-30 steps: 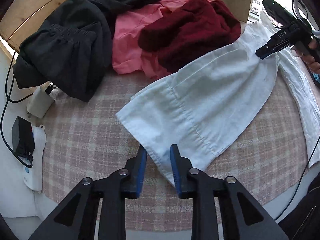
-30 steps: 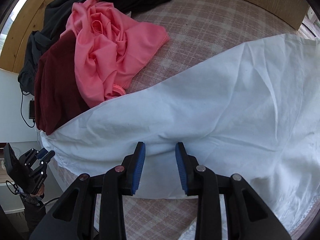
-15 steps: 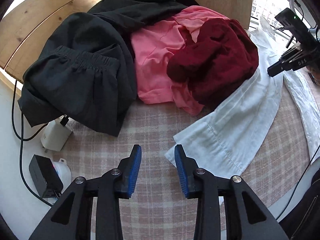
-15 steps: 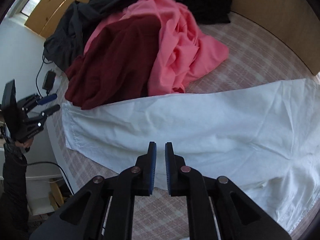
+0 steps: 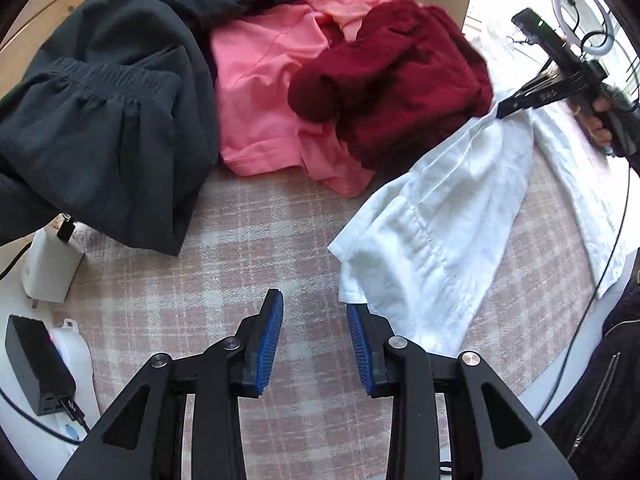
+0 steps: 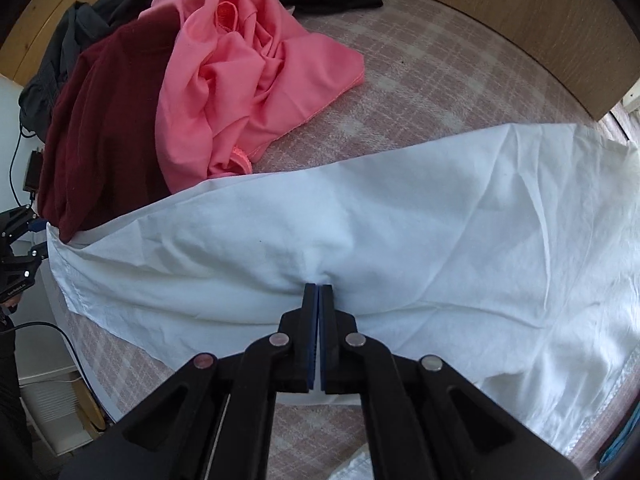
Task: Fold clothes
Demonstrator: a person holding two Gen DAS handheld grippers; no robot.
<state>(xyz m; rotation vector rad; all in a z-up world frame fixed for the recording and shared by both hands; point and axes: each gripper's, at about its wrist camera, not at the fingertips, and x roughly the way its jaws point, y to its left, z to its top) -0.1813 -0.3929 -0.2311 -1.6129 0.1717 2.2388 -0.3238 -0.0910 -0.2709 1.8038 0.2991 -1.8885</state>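
A white garment [image 5: 440, 208] lies spread across the plaid cover [image 5: 240, 240]. My right gripper [image 6: 319, 286] is shut on a pinched fold in the middle of this white garment [image 6: 400, 220], and the cloth puckers toward its tips. The left wrist view shows the right gripper [image 5: 505, 110] at the garment's far end, held by a hand [image 5: 596, 128]. My left gripper [image 5: 314, 304] hovers over bare cover with its jaws closing slightly and nothing between them. The garment's near corner lies just beside its right fingertip [image 5: 354, 312].
A pile of clothes lies behind: a dark grey garment [image 5: 100, 120], a pink one [image 5: 264, 92] and a dark red one [image 5: 400, 80]. A white charger [image 5: 48, 264] and a black adapter [image 5: 36, 368] with cables sit at the left edge. A wooden board [image 6: 520, 20] borders the cover.
My right gripper's jaws came together on a fold of the white garment. My left gripper moved left off the garment's corner, which now lies to its right.
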